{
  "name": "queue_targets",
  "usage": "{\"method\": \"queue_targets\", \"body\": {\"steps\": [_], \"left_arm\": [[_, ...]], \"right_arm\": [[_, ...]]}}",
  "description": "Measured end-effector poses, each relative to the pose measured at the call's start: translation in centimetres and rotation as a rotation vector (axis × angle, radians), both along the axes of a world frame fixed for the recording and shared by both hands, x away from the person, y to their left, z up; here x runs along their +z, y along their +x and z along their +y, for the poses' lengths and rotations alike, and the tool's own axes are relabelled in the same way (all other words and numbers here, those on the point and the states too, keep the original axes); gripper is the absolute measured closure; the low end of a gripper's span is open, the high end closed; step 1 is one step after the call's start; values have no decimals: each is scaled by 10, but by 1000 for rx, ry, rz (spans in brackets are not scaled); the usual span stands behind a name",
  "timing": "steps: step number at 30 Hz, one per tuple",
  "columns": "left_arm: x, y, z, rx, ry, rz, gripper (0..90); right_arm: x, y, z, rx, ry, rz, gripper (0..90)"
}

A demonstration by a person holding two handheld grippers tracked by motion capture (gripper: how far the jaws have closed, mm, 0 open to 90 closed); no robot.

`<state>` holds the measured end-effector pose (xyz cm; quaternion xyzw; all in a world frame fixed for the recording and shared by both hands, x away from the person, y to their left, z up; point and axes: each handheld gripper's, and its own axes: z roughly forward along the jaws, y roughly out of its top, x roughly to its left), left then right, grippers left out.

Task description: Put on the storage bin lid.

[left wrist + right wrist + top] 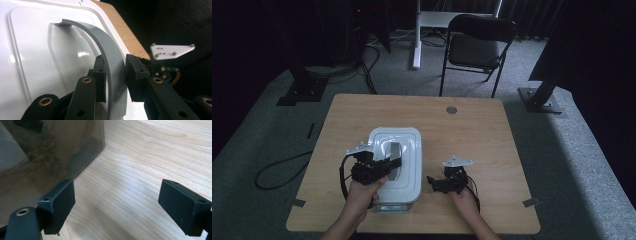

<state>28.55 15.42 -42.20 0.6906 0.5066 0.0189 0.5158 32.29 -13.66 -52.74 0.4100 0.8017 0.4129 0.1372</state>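
Two grippers: L gripper (115, 75) clamped on grey handle (110, 57); R gripper (117, 205) wide, empty.

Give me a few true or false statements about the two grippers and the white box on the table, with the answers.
1. The left gripper is closed on the grey handle of the white lid. True.
2. The right gripper holds the handle too. False: its jaws stand open over bare table.
3. The handle is raised up from the lid. True.
4. The lid lies on the floor. False: it sits on the box on the table.
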Motion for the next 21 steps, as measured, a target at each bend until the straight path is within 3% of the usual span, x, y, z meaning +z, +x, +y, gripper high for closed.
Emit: {"method": "queue_targets", "body": {"steps": [3,13,14,15,17,18,21], "left_arm": [[-5,-1,-1,7,22,-2,704],[-4,-1,-5,-25,28,-15,620],[-3,-1,-5,-25,31,-23,589],[-2,-2,-4,-27,21,-27,460],[0,-3,-3,-13,16,-33,442],[4,-6,-2,-4,15,-61,395],[8,-7,-1,-1,26,-67,356]], "right_arm": [[0,0,-2,-6,1,-2,133],[0,1,-7,-19,15,13,133],[0,1,-6,-18,15,14,133],[0,1,-6,-15,15,16,133],[-1,1,-6,-15,11,16,133],[-1,2,-7,-17,8,21,132],[-2,2,-9,-25,1,27,133]]}}
